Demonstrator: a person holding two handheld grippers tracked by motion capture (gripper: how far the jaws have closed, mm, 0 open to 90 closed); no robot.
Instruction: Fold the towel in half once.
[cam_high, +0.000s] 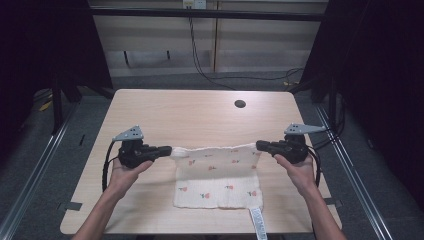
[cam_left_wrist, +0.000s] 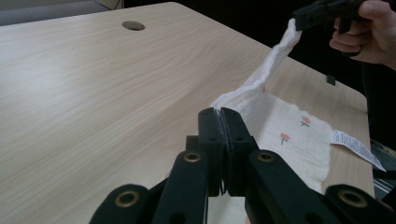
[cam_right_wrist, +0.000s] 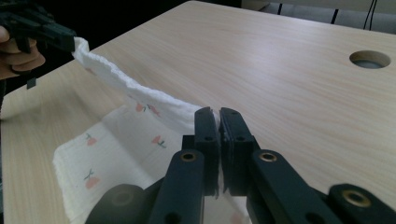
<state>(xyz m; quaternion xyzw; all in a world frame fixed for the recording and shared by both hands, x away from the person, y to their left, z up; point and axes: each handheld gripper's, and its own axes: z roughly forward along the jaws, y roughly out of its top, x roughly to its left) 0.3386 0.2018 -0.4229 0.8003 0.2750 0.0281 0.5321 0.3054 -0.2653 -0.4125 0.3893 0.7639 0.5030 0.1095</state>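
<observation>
Cloth (cam_high: 217, 175): far edge stretching between 2 grippers, near half resting on table (cam_high: 200, 112). Left gripper (cam_high: 166, 150), right gripper (cam_high: 261, 145): both clamping corners. Risk: pulling apart, tugging a corner free.

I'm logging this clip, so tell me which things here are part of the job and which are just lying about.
In the job:
- white cloth with small flower print, far edge lifted
- left tool, shut on the cloth's far left corner
- right tool, shut on its far right corner

Just there:
- wooden table
- round cable hole
- cables on the floor
</observation>
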